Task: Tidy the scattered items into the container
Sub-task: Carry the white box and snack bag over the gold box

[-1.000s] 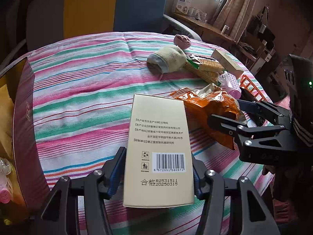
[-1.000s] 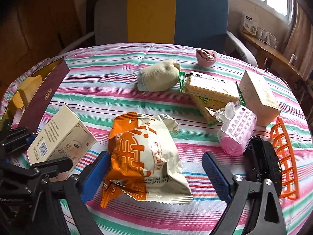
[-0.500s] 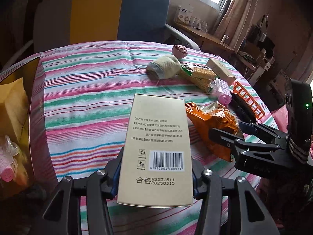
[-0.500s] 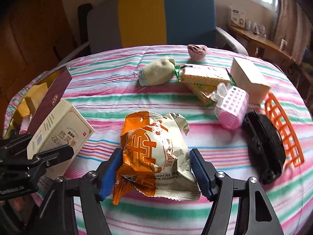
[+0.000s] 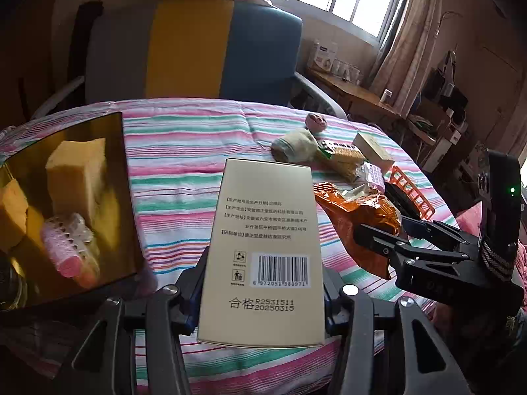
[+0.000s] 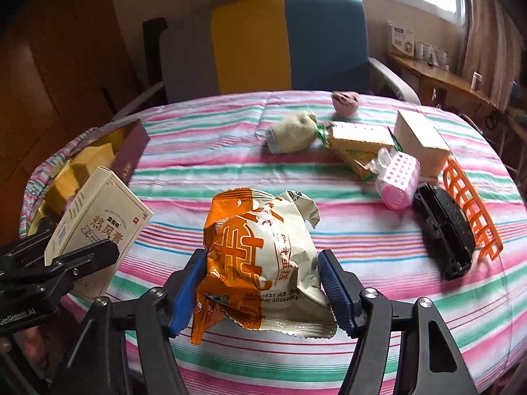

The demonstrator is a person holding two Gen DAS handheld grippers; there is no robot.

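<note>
Grippers both loaded: left gripper has carried its clamped beige box toward the gold container at the table's left edge, while right gripper has closed on the orange snack bag, now lifted.

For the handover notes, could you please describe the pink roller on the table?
On the striped table, look right to the orange rack. The pink roller lies beside it, against the black case, the only pink, holed cylinder there.

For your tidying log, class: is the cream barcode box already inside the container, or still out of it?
Out. The cream box is clamped in the left gripper above the striped cloth, beside the gold-lined container.
</note>
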